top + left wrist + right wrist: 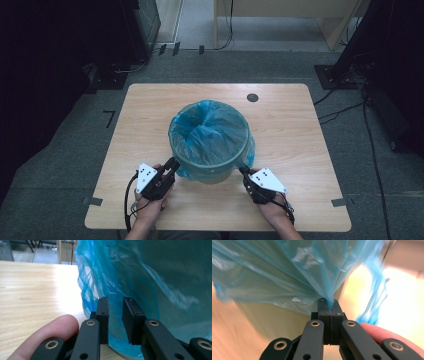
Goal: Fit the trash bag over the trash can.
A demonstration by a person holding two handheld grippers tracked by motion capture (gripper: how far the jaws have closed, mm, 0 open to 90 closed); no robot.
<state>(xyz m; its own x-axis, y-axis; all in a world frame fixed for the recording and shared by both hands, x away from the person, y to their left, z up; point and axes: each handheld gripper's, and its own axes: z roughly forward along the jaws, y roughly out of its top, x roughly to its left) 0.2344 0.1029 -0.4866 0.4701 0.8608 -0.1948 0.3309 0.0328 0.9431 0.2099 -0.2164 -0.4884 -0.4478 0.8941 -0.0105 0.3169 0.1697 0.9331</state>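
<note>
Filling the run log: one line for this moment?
right gripper: shut on blue bag | left gripper: open at bag | bin: upright on table

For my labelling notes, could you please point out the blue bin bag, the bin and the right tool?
blue bin bag (207,132), high view, crumpled lining inside the bin.
bin (212,176), high view, pale wall below the bag's overhang.
right tool (329,305), right gripper view, tips pinching the film.

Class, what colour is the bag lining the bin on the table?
The bag is translucent blue; the high view shows it best, draped over the bin's rim.
</note>
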